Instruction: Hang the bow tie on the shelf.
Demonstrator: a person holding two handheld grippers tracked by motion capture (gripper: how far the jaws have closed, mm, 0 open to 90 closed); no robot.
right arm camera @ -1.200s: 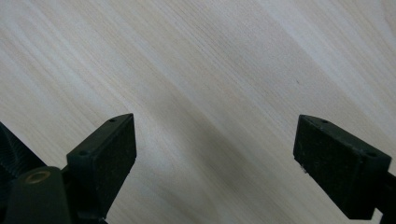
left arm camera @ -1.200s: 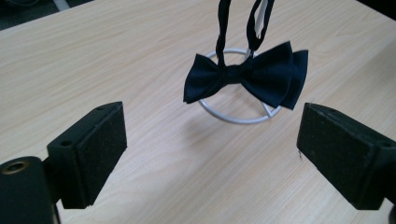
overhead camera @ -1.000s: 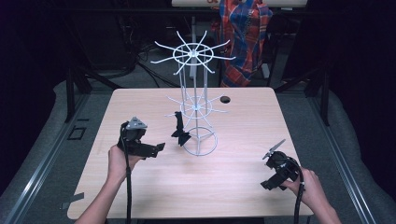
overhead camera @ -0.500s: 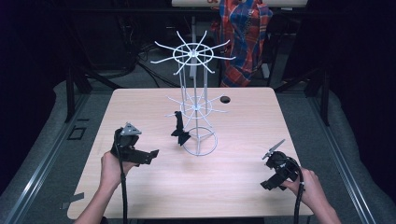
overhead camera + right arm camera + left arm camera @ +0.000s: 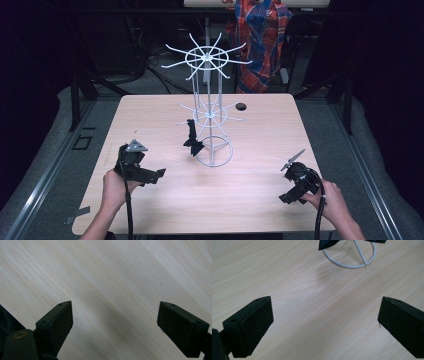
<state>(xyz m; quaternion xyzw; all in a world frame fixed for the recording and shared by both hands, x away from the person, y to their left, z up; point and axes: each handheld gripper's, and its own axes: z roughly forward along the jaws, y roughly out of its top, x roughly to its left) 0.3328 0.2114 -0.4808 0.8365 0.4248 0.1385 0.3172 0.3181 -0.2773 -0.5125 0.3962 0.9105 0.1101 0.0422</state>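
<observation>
While the black clip hung on the white wire rack at frame centre, the left gripper sat lower left over the bench, fingers just spread wide, empty; the right gripper, lower right, fingers apart, empty.

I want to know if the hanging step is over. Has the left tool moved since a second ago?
Yes. The left tool has drawn back from the white wire rack toward the table's near left edge, open and empty; the black item hangs on the rack.

A plaid cloth hangs behind the wooden table.
</observation>
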